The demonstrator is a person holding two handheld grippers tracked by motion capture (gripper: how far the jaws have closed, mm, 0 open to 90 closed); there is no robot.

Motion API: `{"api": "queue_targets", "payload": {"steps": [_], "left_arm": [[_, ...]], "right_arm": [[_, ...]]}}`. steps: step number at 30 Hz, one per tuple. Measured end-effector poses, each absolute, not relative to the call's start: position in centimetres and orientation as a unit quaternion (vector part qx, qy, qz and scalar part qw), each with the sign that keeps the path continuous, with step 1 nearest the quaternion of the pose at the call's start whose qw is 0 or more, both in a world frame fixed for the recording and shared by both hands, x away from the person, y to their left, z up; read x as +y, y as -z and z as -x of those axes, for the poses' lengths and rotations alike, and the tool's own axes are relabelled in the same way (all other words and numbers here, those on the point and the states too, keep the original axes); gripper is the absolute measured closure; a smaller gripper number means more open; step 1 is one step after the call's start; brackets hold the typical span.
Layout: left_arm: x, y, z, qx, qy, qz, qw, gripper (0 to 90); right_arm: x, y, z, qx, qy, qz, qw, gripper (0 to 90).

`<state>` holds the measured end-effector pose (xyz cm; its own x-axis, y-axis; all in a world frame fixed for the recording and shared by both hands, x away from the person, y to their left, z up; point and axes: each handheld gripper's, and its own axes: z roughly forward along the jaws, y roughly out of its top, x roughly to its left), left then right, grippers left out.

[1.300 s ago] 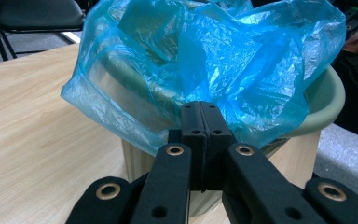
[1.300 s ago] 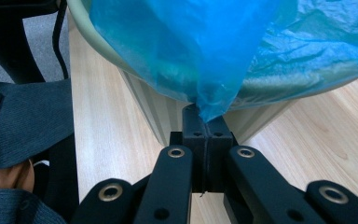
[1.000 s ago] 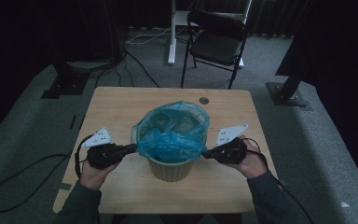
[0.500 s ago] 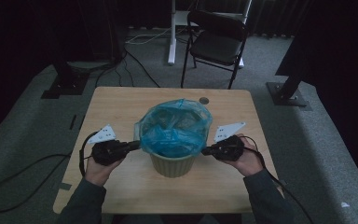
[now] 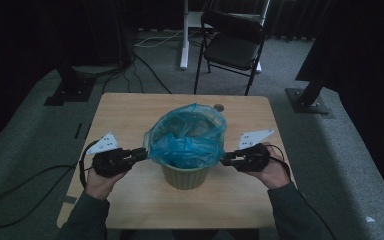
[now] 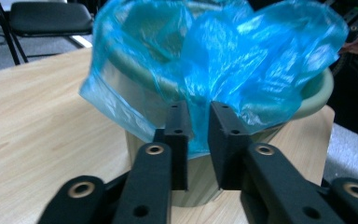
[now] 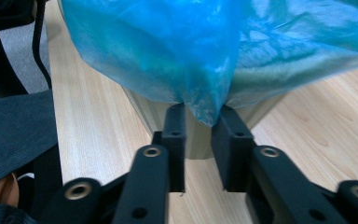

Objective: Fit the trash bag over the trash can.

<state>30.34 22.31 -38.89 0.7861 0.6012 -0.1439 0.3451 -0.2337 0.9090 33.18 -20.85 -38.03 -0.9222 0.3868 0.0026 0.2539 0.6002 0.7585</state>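
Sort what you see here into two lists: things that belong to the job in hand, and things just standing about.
Belonging to the job:
- crinkly blue plastic bag
- pale green ribbed bin
- left gripper, jaws just opened, bag edge between them
- right gripper, likewise

Standing about:
- black folding chair
- small round dark disc on the tabletop
- white desk leg

We find no text, label, brand, number or sign that can be read anywhere in these views. The translucent blue plastic bag (image 5: 187,140) is plain, the pale green ribbed plastic bin (image 5: 185,176) bears no marking, and the light wooden table (image 5: 130,112) carries no print. The black jaws show bare brass-ringed screw holes and no lettering.
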Motion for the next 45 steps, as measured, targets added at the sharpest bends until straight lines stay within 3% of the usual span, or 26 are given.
{"api": "queue_targets", "payload": {"steps": [9,23,32,45], "left_arm": [[21.9,37.8,-30.8,0.297,-0.119,-0.772,0.549,67.5],[18.6,37.4,-33.1,0.284,-0.08,-0.785,0.545,58.9],[18.0,37.3,-32.4,0.268,-0.089,-0.793,0.54,83.2],[17.8,37.6,-31.6,0.26,-0.09,-0.795,0.541,88.8]], "right_arm": [[-22.2,37.2,-32.8,0.885,-0.419,-0.184,0.084,60.2],[-23.1,36.7,-32.8,0.881,-0.427,-0.188,0.084,55.5],[-23.3,35.7,-32.5,0.873,-0.443,-0.181,0.088,53.7],[-23.2,34.6,-32.4,0.864,-0.465,-0.172,0.086,56.0]]}}
